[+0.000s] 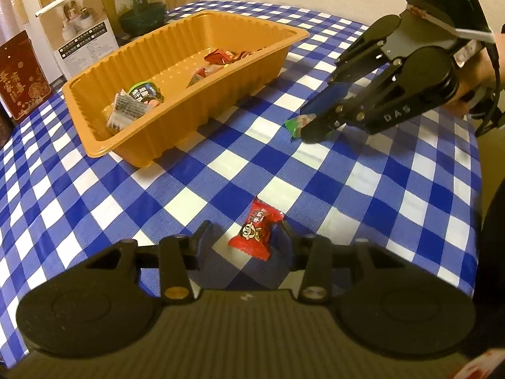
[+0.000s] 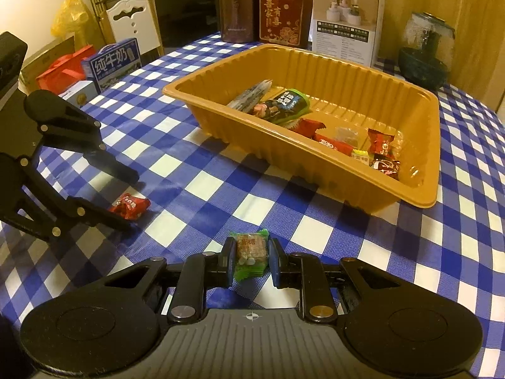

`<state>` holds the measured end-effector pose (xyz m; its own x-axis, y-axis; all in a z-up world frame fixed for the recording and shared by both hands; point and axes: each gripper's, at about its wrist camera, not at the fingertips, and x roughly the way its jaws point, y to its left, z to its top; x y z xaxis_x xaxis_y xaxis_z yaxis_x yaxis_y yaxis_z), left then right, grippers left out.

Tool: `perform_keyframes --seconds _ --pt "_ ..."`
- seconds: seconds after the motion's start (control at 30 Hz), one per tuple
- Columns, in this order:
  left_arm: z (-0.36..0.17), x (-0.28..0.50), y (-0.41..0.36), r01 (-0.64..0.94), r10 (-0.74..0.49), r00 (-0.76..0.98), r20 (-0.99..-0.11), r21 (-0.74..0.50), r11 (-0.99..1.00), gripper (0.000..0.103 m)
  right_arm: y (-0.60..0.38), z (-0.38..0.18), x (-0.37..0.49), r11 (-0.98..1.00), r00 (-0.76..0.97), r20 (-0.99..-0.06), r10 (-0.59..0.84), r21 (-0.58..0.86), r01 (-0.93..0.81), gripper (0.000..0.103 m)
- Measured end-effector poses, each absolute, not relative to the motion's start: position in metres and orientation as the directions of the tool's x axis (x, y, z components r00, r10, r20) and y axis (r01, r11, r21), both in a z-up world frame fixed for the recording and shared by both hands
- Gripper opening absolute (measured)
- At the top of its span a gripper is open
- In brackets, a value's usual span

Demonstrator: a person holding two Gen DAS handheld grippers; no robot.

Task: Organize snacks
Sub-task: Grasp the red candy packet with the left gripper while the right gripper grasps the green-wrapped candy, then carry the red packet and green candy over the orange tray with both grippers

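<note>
Left hand-held gripper (image 1: 244, 232): at the bottom centre of the left wrist view, jaws spread wide on either side of the red candy (image 1: 256, 233); the right finger sits just beside the wrapper, the left one stands apart from it. In the right wrist view it enters from the left edge, tips down at the worktop.
Right hand-held gripper (image 2: 252, 257): jaws narrowed around the green candy (image 2: 251, 254), one pad at each side of the wrapper; whether both pads press on it I cannot tell. In the left wrist view it reaches in from the upper right, tips on the cloth.
Red candy: lies flat on the cloth at lower centre of the left wrist view, white cartoon face on the wrapper; in the right wrist view it is at left of centre, between the left gripper's fingers.
Green candy: on the worktop at lower centre of the right wrist view, well in front of the tray.
Orange plastic tray (image 2: 419, 195): ribbed walls, upper centre to right of the right wrist view; holds several wrapped snacks, dark and green packets toward its far end, red ones toward the near right corner.
Worktop (image 2: 202, 183): covered by a blue and white checked cloth.
Back edge: a red gift box (image 2: 280, 14), a white product box (image 2: 345, 20) and a glass jar (image 2: 426, 49) stand behind the tray.
</note>
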<state>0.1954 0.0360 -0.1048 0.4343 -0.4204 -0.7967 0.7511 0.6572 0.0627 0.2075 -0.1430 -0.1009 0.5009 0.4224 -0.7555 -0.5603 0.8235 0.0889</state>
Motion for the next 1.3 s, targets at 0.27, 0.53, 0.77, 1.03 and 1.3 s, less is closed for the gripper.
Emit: perform_keyframes --seconds 0.27,0.53,0.77,1.03,1.3 --pt "-0.104 0.199 0.031 0.748 -0.418 0.442 -0.794 0.068 0.661 0.027 -0.141 -0.104 0.205 0.821 0.518 -0.748 0.415 0.063 -0.567 0.023" --pt "-0.106 0.189 0.03 0.65 -0.394 0.5 -0.771 0.033 0.759 0.019 -0.137 -0.106 0.204 0.823 0.533 -0.739 0.412 0.051 -0.566 0.032" --pt "-0.106 0.177 0.025 0.54 -0.341 0.558 -0.756 0.019 0.842 0.018 -0.129 -0.106 0.2 0.813 0.545 -0.749 0.378 -0.014 -0.583 0.032" --pt "-0.101 0.169 0.019 0.458 -0.303 0.577 -0.758 -0.007 0.889 0.017 -0.139 -0.098 0.197 0.851 0.544 -0.748 0.38 0.052 -0.523 0.028" --pt "-0.073 0.163 0.014 0.398 -0.272 0.598 -0.754 -0.015 0.917 0.017 -0.152 -0.064 0.184 0.884 0.574 -0.728 0.375 0.094 -0.459 0.027"
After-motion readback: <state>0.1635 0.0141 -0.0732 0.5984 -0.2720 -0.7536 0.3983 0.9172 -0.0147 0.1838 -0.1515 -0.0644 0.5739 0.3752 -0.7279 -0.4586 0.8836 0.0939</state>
